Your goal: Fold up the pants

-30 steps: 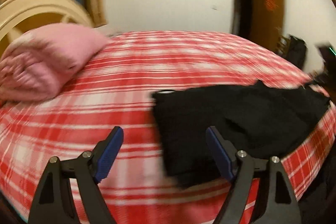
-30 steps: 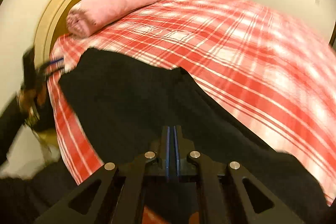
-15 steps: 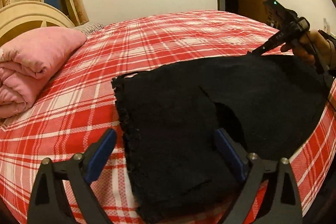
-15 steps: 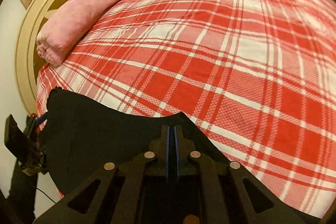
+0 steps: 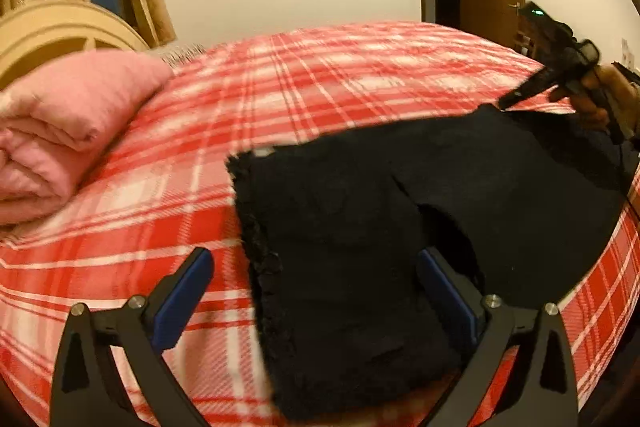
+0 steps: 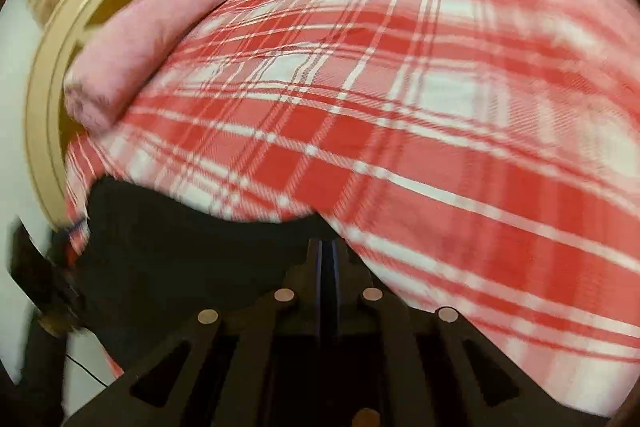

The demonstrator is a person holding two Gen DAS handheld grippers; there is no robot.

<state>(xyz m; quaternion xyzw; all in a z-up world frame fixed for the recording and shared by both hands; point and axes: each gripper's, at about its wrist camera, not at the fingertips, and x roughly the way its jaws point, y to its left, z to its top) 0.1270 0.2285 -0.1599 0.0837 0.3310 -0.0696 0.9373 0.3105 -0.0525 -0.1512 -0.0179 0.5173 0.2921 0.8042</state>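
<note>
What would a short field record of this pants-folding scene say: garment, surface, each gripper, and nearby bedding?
garment: black pants, spread near the bed's front edge
surface: red plaid bedspread
left gripper: open, empty, over the pants
right gripper: shut on the pants' far edge
nearby bedding: folded pink quilt by the headboard

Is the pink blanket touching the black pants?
Apart. In the left wrist view, a wide stretch of red plaid bed lies between the blanket and the pants.
</note>
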